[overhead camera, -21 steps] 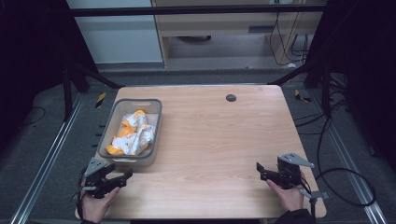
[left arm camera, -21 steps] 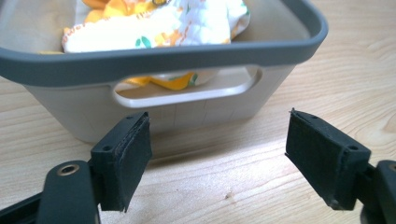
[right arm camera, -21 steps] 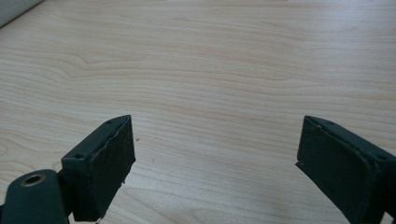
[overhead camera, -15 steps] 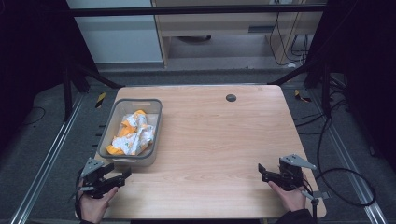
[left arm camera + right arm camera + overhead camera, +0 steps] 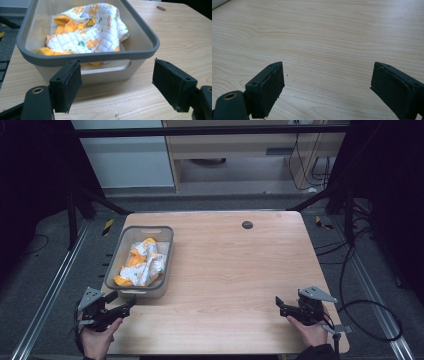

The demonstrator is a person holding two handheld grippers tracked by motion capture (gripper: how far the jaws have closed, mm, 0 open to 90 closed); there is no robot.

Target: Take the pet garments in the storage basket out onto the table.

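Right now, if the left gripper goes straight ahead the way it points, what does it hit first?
Most likely the near end wall of the grey bin, just under its rim. The left gripper is open, jaws empty, with the wall straight ahead. The quilted cloth lies inside, behind the wall. The gap is hard to judge.

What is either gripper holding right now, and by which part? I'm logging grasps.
Nothing is held. The left gripper is open just short of the bin; the right gripper is open over bare table.
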